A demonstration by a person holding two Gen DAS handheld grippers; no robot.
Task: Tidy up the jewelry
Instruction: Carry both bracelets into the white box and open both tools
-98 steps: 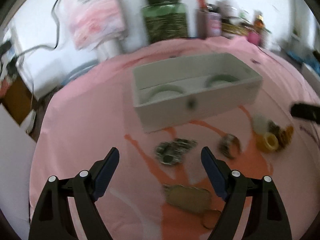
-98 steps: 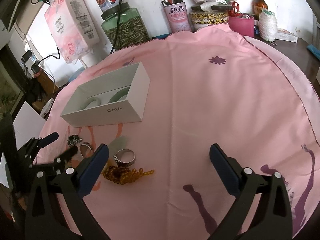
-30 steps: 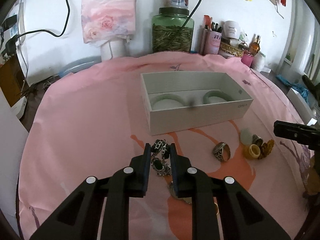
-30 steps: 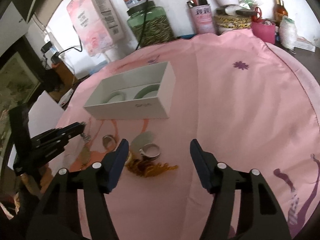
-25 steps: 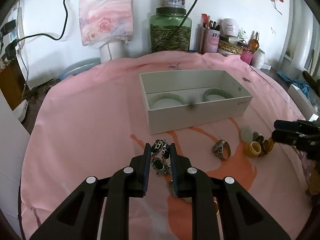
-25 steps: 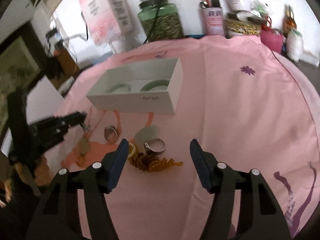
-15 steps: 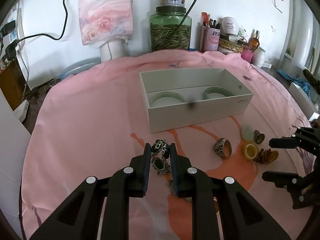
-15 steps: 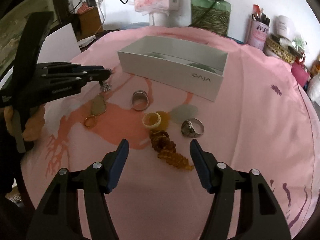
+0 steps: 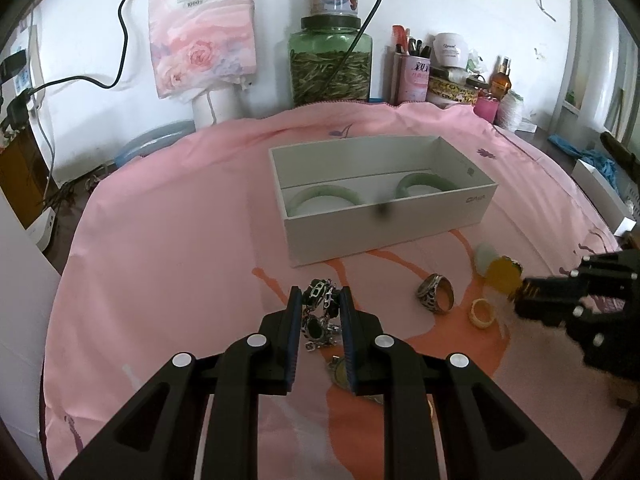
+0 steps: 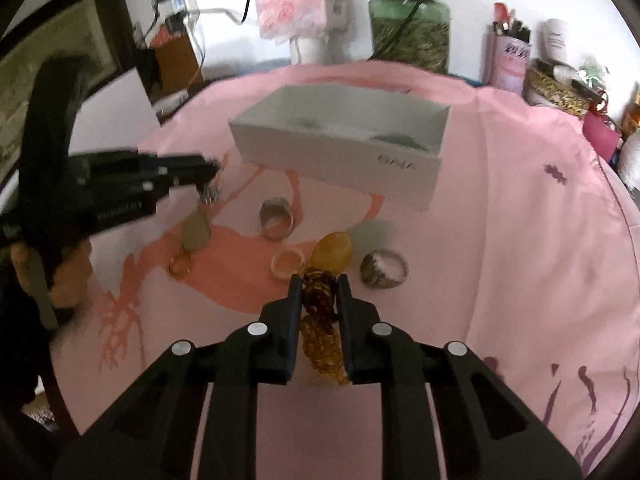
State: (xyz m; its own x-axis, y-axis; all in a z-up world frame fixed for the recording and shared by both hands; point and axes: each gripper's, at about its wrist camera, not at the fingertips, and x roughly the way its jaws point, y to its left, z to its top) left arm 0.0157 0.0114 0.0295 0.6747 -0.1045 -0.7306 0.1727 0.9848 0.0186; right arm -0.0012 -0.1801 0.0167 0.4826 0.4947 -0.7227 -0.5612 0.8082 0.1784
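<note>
The left tool (image 9: 320, 300) is clamped on a silvery bracelet with dark stones (image 9: 318, 312); the right tool (image 10: 319, 286) pinches a knobbly amber bead strand (image 10: 320, 320) lying on the pink cloth (image 10: 520, 240) of the table; at twelve o'clock the white card box (image 9: 384, 216) holds two smooth green bangles (image 9: 326, 198), apparently jade; two metal rings (image 10: 384, 269) lie outside.

My left gripper (image 9: 320, 300) is clamped, pointing downward. My right gripper (image 10: 319, 288) is likewise closed, angled down, fingers near-parallel.
</note>
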